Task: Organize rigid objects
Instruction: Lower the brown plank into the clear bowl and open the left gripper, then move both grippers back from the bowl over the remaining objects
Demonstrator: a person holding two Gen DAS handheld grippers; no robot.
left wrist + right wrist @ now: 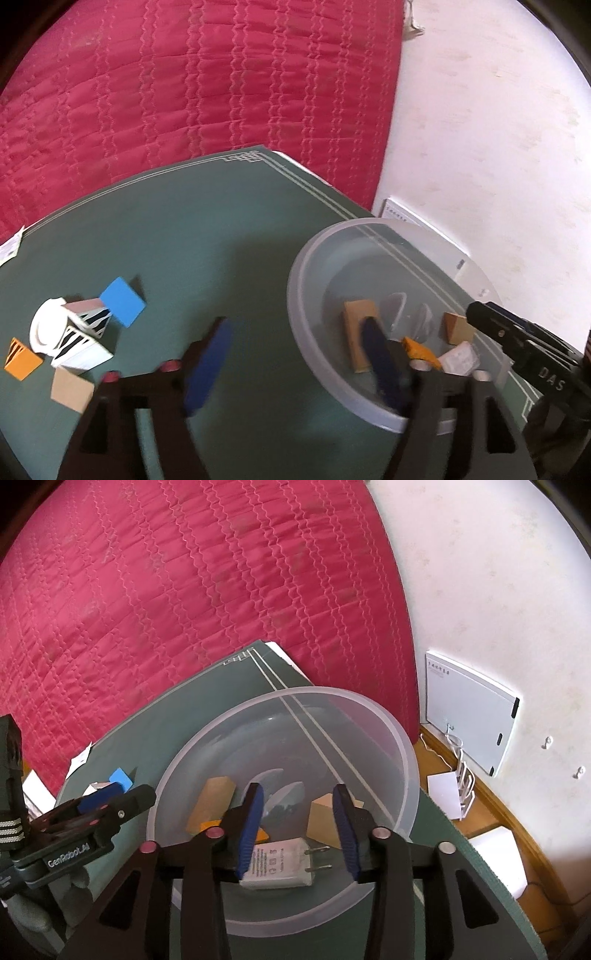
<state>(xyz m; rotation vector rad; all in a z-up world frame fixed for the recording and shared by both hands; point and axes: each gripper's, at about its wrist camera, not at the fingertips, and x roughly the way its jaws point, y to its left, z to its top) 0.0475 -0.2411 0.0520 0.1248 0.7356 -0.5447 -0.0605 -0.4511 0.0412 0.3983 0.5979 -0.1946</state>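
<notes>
Green matting covers the worktop [221, 236], where a loose cluster waits at far left: orange block [22, 358], striped box [83, 341], blue tile [123, 301]. Left tool [295, 354] hangs spread and empty, one finger over the clear bowl [310, 295]. Right tool [299, 812] stands parted above the bowl's white plug adapter [280, 864], apparently just dropped among wooden blocks [210, 805]. Bowl's rim blocks low approaches.

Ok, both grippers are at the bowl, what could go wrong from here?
1. One finger of the open left gripper sits right at the bowl's rim; pulling away could catch and drag the bowl.
2. The right gripper sits close beside it over the charger, so they might bump.
3. The blue block seems to lean on the striped box; grabbing either may topple the pile.
</notes>
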